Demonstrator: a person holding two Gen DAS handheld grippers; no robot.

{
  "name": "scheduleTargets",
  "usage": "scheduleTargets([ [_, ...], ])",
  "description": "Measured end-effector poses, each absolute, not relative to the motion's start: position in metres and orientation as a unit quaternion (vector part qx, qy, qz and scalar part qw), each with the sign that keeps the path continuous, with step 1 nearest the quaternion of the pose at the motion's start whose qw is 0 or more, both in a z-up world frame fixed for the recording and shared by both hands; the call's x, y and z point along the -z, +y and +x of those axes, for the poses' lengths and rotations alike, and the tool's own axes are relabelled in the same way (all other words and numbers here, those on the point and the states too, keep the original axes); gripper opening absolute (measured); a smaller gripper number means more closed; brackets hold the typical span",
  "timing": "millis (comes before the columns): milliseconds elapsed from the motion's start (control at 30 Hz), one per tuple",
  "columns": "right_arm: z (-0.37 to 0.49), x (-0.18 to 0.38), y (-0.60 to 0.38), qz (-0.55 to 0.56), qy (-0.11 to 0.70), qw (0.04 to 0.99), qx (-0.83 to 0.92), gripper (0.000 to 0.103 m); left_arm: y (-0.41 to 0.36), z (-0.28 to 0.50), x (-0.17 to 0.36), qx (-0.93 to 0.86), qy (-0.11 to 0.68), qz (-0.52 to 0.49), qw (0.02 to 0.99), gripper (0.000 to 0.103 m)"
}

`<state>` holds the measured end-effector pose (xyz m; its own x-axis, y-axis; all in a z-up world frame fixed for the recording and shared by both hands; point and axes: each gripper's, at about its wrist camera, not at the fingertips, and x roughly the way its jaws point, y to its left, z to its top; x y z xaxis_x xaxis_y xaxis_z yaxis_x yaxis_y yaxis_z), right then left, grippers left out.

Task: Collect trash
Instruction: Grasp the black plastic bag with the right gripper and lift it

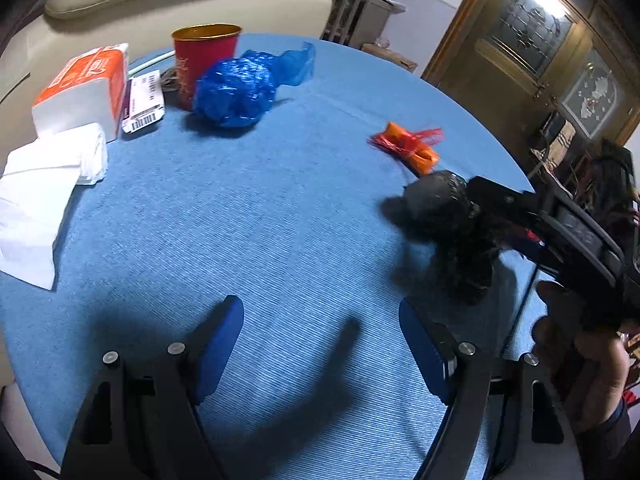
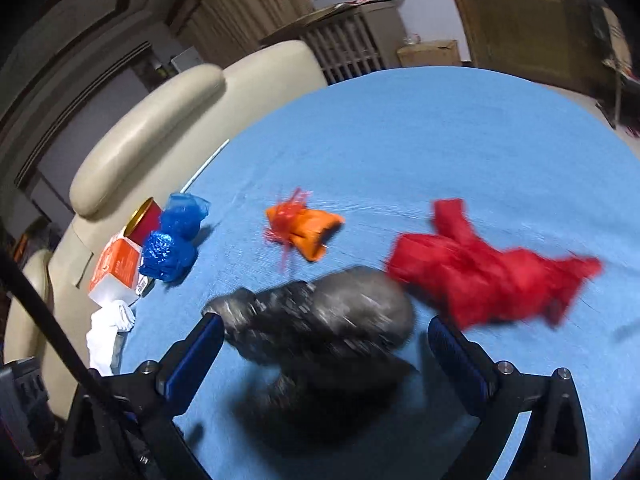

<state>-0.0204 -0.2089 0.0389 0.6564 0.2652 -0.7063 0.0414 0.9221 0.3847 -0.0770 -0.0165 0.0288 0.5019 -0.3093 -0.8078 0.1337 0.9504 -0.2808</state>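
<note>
Right gripper (image 2: 324,344) sits nearest, jaws spread wide, and the black bag (image 2: 320,320) lies between its blue pads with a gap on each side, so nothing is gripped. The bag is crumpled and rests on the blue table (image 2: 440,140); its outline is blurred. Left gripper (image 1: 320,344) hovers over bare cloth, jaws about half open, holding nothing. From its view the black bag (image 1: 444,220) sits right at the tip of the right gripper (image 1: 480,216), near the table's edge.

Just beyond the black bag on the right lies a red bag (image 2: 488,272), touching or nearly so. Further out sits the orange bag (image 2: 308,228), then the blue bag (image 2: 172,248) against the red cup (image 2: 146,218), with a tissue pack (image 2: 116,268) and loose tissues (image 2: 108,332) beside.

To gather well, the judgement is this: centre the pads on the thickest bunch of the next bag, close fully because thin film slips, and keep the red bag's loose corners clear of the jaws
</note>
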Motion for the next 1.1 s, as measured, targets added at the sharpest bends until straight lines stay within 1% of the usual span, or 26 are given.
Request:
scheduleTargets([
  [33, -0.016, -0.037, -0.205, 0.182, 0.411, 0.891, -0.064, 0.090, -0.015, -0.077, -0.029, 0.128, 0.482, -0.092, 0.862, 0.080],
  [67, -0.011, -0.035, -0.200, 0.173, 0.412, 0.892, -0.065, 0.064, -0.014, -0.076, -0.030, 0.127, 0.480, -0.092, 0.863, 0.080],
  [100, -0.006, -0.035, -0.197, 0.168, 0.415, 0.892, -0.065, 0.064, -0.012, -0.076, -0.031, 0.126, 0.478, -0.091, 0.864, 0.080],
  [133, -0.005, -0.037, -0.194, 0.168, 0.414, 0.892, -0.068, 0.056, -0.010, -0.076, -0.032, 0.125, 0.476, -0.091, 0.866, 0.080],
  [167, -0.006, -0.039, -0.192, 0.164, 0.414, 0.892, -0.074, 0.052, -0.009, -0.076, -0.033, 0.124, 0.475, -0.091, 0.866, 0.080],
  [233, -0.011, -0.044, -0.186, 0.151, 0.410, 0.895, -0.084, 0.049, -0.005, -0.075, -0.034, 0.122, 0.474, -0.095, 0.867, 0.080],
  [300, -0.020, -0.047, -0.183, 0.143, 0.410, 0.897, -0.087, 0.043, -0.004, -0.074, -0.036, 0.123, 0.472, -0.099, 0.867, 0.080],
  [333, -0.025, -0.048, -0.184, 0.144, 0.410, 0.896, -0.088, 0.038, -0.005, -0.072, -0.038, 0.125, 0.470, -0.099, 0.868, 0.080],
  [367, -0.032, -0.050, -0.187, 0.148, 0.408, 0.897, -0.087, 0.027, -0.006, -0.071, -0.040, 0.127, 0.468, -0.097, 0.869, 0.080],
  [400, -0.040, -0.051, -0.193, 0.153, 0.408, 0.896, -0.082, 0.024, -0.009, -0.069, -0.042, 0.131, 0.466, -0.095, 0.870, 0.080],
  [633, -0.094, -0.025, -0.251, 0.223, 0.429, 0.875, -0.035, 0.024, -0.055, -0.055, -0.054, 0.173, 0.457, -0.065, 0.870, 0.080],
  [667, -0.100, -0.020, -0.258, 0.232, 0.432, 0.871, -0.031, 0.021, -0.063, -0.054, -0.055, 0.178, 0.456, -0.057, 0.870, 0.080],
  [700, -0.105, -0.019, -0.265, 0.242, 0.430, 0.869, -0.038, 0.021, -0.068, -0.054, -0.055, 0.179, 0.455, -0.052, 0.871, 0.080],
  [733, -0.108, -0.019, -0.271, 0.247, 0.434, 0.865, -0.045, 0.024, -0.071, -0.054, -0.055, 0.180, 0.456, -0.050, 0.870, 0.080],
  [767, -0.109, -0.020, -0.274, 0.248, 0.435, 0.864, -0.044, 0.031, -0.073, -0.054, -0.054, 0.180, 0.459, -0.050, 0.869, 0.080],
  [800, -0.110, -0.022, -0.277, 0.242, 0.436, 0.866, -0.038, 0.042, -0.075, -0.054, -0.052, 0.179, 0.461, -0.049, 0.868, 0.080],
  [833, -0.110, -0.025, -0.279, 0.234, 0.432, 0.870, -0.033, 0.081, -0.073, -0.054, -0.051, 0.177, 0.461, -0.048, 0.868, 0.080],
  [867, -0.111, -0.032, -0.280, 0.219, 0.418, 0.881, -0.027, 0.093, -0.071, -0.055, -0.050, 0.172, 0.461, -0.045, 0.869, 0.080],
  [933, -0.111, -0.048, -0.277, 0.192, 0.384, 0.903, -0.031, 0.093, -0.064, -0.053, -0.049, 0.158, 0.462, -0.043, 0.872, 0.080],
  [1033, -0.095, -0.068, -0.260, 0.123, 0.364, 0.921, -0.061, 0.093, -0.044, -0.041, -0.048, 0.128, 0.465, -0.053, 0.875, 0.080],
  [1100, -0.080, -0.077, -0.237, 0.054, 0.348, 0.931, -0.092, 0.093, -0.031, -0.031, -0.049, 0.108, 0.461, -0.057, 0.879, 0.080],
])
